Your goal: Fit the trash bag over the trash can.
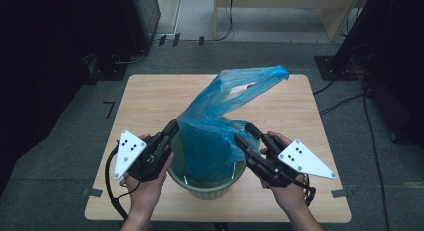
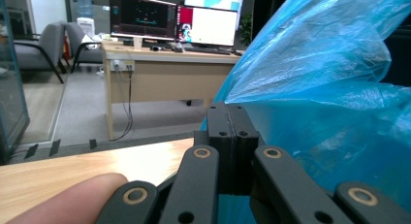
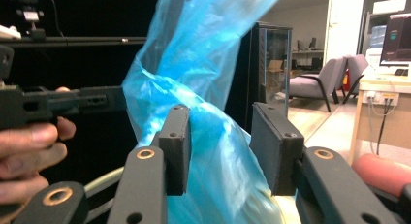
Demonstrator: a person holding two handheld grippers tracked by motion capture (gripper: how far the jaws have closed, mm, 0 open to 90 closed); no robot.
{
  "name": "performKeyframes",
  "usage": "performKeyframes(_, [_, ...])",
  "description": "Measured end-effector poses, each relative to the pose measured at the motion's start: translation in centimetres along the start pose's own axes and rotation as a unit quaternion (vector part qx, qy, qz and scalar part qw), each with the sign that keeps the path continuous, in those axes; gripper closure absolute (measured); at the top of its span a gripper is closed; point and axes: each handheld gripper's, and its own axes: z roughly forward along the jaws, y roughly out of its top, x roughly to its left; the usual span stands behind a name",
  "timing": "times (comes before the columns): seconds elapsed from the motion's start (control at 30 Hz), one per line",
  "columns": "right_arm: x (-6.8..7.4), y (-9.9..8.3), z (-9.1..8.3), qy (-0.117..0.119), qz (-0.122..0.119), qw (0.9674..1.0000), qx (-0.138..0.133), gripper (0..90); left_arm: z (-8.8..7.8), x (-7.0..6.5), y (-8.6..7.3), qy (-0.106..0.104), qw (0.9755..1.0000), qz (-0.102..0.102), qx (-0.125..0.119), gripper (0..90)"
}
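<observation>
Both claws: left (image 2: 228, 132) shut, right (image 3: 228, 146) parted.

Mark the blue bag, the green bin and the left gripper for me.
blue plastic bag (image 1: 216, 122), high view, on the crumpled middle of the film above the bin.
green bin (image 1: 210, 190), high view, on its near outer wall.
left gripper (image 2: 228, 118), left gripper view, at the closed jaw tips.

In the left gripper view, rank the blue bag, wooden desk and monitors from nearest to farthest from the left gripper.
1. Blue bag, right beside the left gripper.
2. Wooden desk, across the floor behind.
3. Monitors, on top of that desk, at its back.
</observation>
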Motion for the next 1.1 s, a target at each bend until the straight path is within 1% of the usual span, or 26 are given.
performKeyframes(0.07, [-0.1, -0.2, -0.3, 0.000, -0.003, 1.0000, 0.002, 59.7, -0.1, 0.4, 0.0, 0.004, 1.0000, -0.002, -0.001, 90.0])
performKeyframes(0.13, [-0.3, -0.4, -0.7, -0.009, -0.002, 1.0000, 0.001, 55.9, -0.3, 0.7, 0.0, 0.009, 0.9999, -0.005, -0.003, 90.0])
performKeyframes(0.17, [-0.4, -0.5, -0.8, -0.015, -0.002, 0.9999, 0.000, 53.6, -0.4, 1.0, 0.0, 0.011, 0.9999, -0.010, -0.005, 90.0])
performKeyframes(0.2, [-0.4, -0.5, -0.8, -0.015, -0.002, 0.9999, 0.000, 53.6, -0.4, 1.0, 0.0, 0.011, 0.9999, -0.010, -0.005, 90.0])
performKeyframes(0.23, [-0.7, -0.6, -1.1, -0.032, 0.000, 0.9995, -0.001, 49.6, -0.5, 1.2, -0.1, 0.014, 0.9998, -0.010, -0.005, 90.0])
performKeyframes(0.3, [-0.9, -0.7, -1.2, -0.036, 0.000, 0.9993, -0.004, 49.4, -0.6, 1.5, -0.2, 0.018, 0.9997, -0.013, -0.006, 90.0])
performKeyframes(0.33, [-1.1, -0.7, -1.4, -0.038, 0.005, 0.9993, -0.003, 49.6, -0.7, 1.6, -0.3, 0.021, 0.9997, -0.015, -0.006, 90.0])
performKeyframes(0.37, [-1.4, -0.9, -1.6, -0.033, 0.010, 0.9994, 0.000, 52.0, -0.8, 1.9, -0.5, 0.024, 0.9995, -0.020, -0.006, 90.0])
performKeyframes(0.4, [-1.6, -1.0, -1.7, -0.033, 0.009, 0.9994, 0.001, 53.8, -0.8, 1.9, -0.5, 0.024, 0.9995, -0.020, -0.006, 90.0])
performKeyframes(0.43, [-1.6, -1.0, -1.7, -0.033, 0.009, 0.9994, 0.001, 53.8, -0.9, 2.1, -0.6, 0.024, 0.9994, -0.023, -0.006, 90.0])
performKeyframes(0.5, [-1.8, -1.2, -1.8, -0.032, 0.010, 0.9994, 0.004, 59.3, -1.1, 2.4, -0.8, 0.025, 0.9994, -0.024, -0.004, 90.0])
performKeyframes(0.53, [-2.0, -1.5, -1.9, -0.040, 0.011, 0.9991, 0.008, 65.8, -1.4, 2.7, -0.9, 0.022, 0.9995, -0.021, -0.004, 90.0])
performKeyframes(0.6, [-2.3, -1.7, -1.9, -0.051, 0.015, 0.9985, 0.013, 74.2, -1.5, 2.8, -1.0, 0.019, 0.9996, -0.019, -0.004, 90.0])
performKeyframes(0.67, [-2.6, -1.8, -2.0, -0.052, 0.021, 0.9983, 0.016, 81.1, -1.7, 3.0, -1.2, 0.019, 0.9997, -0.015, -0.002, 90.0])
performKeyframes(0.7, [-2.6, -1.9, -2.0, -0.052, 0.020, 0.9983, 0.018, 83.8, -1.9, 3.2, -1.5, 0.020, 0.9997, -0.016, -0.001, 90.0])
performKeyframes(0.73, [-2.7, -2.0, -2.0, -0.054, 0.021, 0.9981, 0.020, 85.3, -1.9, 3.2, -1.5, 0.020, 0.9997, -0.016, -0.001, 90.0])
performKeyframes(0.8, [-2.7, -2.0, -2.0, -0.056, 0.022, 0.9980, 0.021, 85.3, -2.2, 3.4, -1.7, 0.023, 0.9996, -0.018, 0.002, 90.0])
performKeyframes(0.83, [-2.7, -2.1, -2.1, -0.053, 0.026, 0.9981, 0.018, 84.6, -2.2, 3.5, -1.8, 0.024, 0.9995, -0.020, 0.002, 90.0])
performKeyframes(0.87, [-2.8, -2.1, -2.3, -0.037, 0.044, 0.9983, 0.007, 78.1, -2.3, 3.5, -1.8, 0.024, 0.9995, -0.021, 0.002, 90.0])
performKeyframes(0.9, [-2.8, -2.1, -2.4, -0.028, 0.050, 0.9983, 0.004, 74.5, -2.3, 3.5, -1.9, 0.024, 0.9995, -0.019, 0.003, 90.0])
performKeyframes(0.93, [-2.8, -2.2, -2.5, -0.020, 0.052, 0.9984, 0.002, 71.1, -2.3, 3.5, -2.0, 0.023, 0.9995, -0.020, 0.003, 90.0])
performKeyframes(0.97, [-2.8, -2.2, -2.5, -0.020, 0.052, 0.9984, 0.002, 71.1, -2.2, 3.4, -2.0, 0.022, 0.9995, -0.021, 0.002, 90.0])
performKeyframes(1.0, [-2.6, -2.4, -2.5, -0.002, 0.051, 0.9987, 0.001, 63.1, -2.2, 3.4, -2.1, 0.021, 0.9995, -0.021, 0.003, 90.0])
performKeyframes(1.03, [-2.6, -2.7, -2.5, 0.002, 0.049, 0.9988, 0.001, 58.1, -2.1, 3.4, -2.1, 0.021, 0.9995, -0.023, 0.003, 90.0])
performKeyframes(1.07, [-2.6, -2.7, -2.5, 0.002, 0.049, 0.9988, 0.001, 58.1, -2.1, 3.4, -2.1, 0.021, 0.9995, -0.024, 0.003, 90.0])
performKeyframes(1.1, [-2.5, -3.1, -2.4, 0.000, 0.053, 0.9986, -0.001, 49.8, -2.1, 3.5, -2.1, 0.024, 0.9994, -0.026, 0.002, 90.0])
